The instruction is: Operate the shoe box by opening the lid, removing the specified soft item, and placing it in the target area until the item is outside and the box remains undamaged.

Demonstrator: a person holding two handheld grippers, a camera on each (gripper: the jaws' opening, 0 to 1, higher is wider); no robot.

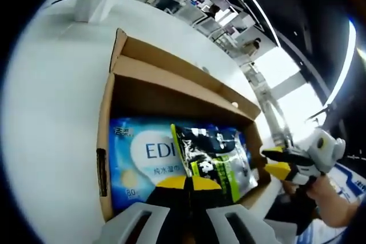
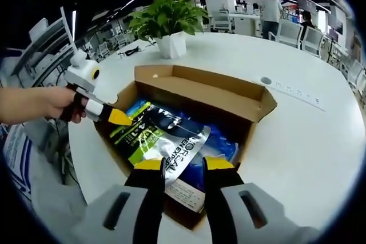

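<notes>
Shoe box (image 2: 229, 98) open, jaws hovering.

The right claw (image 2: 185, 165) has its jaws parted and level. The left claw (image 1: 187, 183) has its jaws pressed together, gripped by a hand (image 2: 48, 104).

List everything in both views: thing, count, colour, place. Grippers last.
Shoe box: one, brown cardboard, lid open, on the table.
Dark pack: one, black and green, lying in the box on top of the blue pack.
Blue pack: one, blue and white, flat in the box.
Table: one, white, under the box.
Potted plant: one, green in a white pot, on the table beyond the box.
Left gripper: yellow tips, shut, over the box edge.
Right gripper: yellow tips, open, above the dark pack.
</notes>
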